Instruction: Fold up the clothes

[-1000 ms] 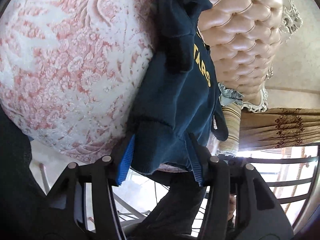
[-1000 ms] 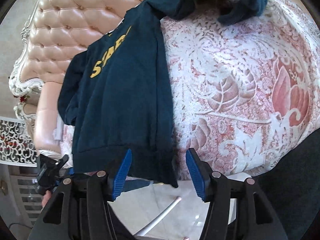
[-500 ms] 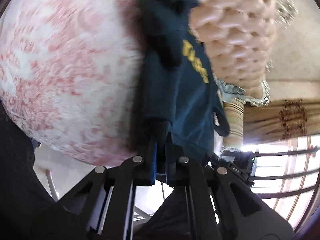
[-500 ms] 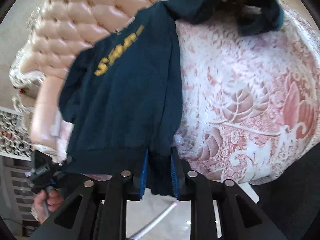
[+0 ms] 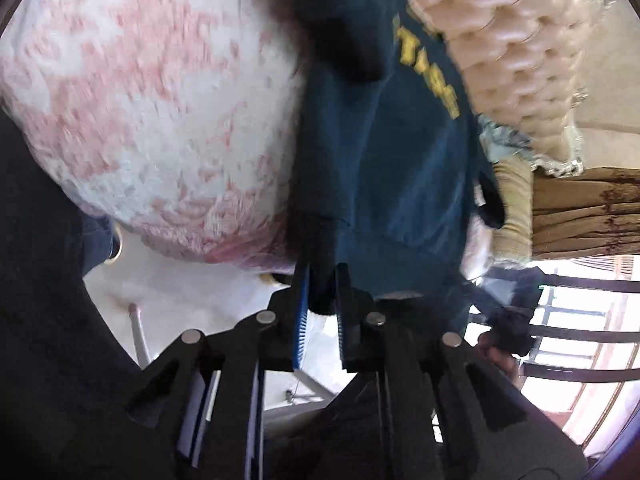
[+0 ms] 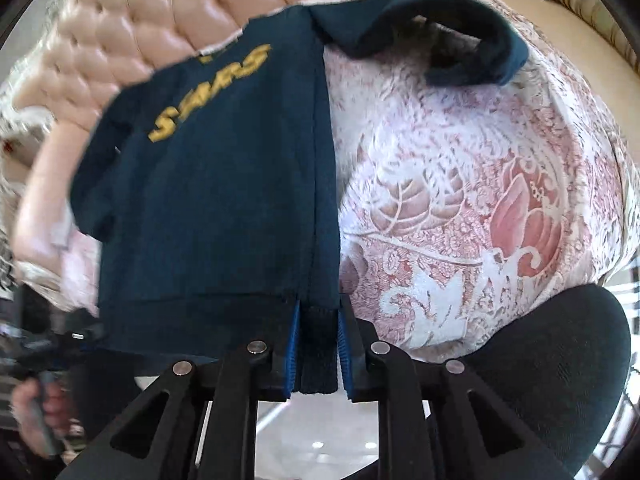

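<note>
Both grippers clamp the navy sweatshirt (image 6: 224, 200) by its hem band — right gripper (image 6: 318, 354) at one corner, left gripper (image 5: 320, 304) at the other; from each, its long axis runs toward 12 o'clock over the floral bedspread (image 6: 460, 208), collar farthest

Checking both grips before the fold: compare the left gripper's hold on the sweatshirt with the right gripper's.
The left gripper pinches a bunched hem corner beside the floral bedspread; the right gripper clamps a flat hem band. The left view is blurred, the right sharper. Both are shut on the navy sweatshirt.
</note>
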Demonstrator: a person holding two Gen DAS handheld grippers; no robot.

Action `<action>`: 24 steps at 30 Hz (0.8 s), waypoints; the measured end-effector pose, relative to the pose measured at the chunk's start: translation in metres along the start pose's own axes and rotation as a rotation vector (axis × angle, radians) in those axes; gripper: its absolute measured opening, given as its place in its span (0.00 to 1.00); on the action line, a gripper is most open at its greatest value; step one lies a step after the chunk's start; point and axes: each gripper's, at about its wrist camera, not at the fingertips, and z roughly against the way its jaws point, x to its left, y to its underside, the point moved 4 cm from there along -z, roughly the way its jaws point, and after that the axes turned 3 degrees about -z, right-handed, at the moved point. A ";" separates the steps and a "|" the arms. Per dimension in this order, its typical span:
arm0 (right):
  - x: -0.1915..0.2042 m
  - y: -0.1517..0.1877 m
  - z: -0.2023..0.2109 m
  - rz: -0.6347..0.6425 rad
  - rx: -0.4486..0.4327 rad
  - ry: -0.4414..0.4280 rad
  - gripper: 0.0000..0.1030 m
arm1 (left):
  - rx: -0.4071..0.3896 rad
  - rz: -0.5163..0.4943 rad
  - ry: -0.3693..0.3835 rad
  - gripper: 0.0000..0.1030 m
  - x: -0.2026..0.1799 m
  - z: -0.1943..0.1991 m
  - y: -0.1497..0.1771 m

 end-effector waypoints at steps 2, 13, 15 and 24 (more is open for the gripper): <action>-0.004 -0.003 -0.003 0.017 -0.002 0.018 0.17 | -0.050 0.004 -0.013 0.18 0.002 0.005 -0.017; -0.013 -0.007 -0.007 0.040 0.018 0.101 0.33 | -0.210 -0.004 -0.086 0.55 0.004 0.010 -0.103; -0.016 -0.008 -0.007 0.034 0.022 0.098 0.33 | -0.180 -0.067 -0.120 0.03 -0.006 0.003 -0.114; -0.027 -0.011 -0.002 0.041 0.026 0.105 0.34 | -0.278 -0.334 -0.596 0.04 -0.036 0.060 -0.162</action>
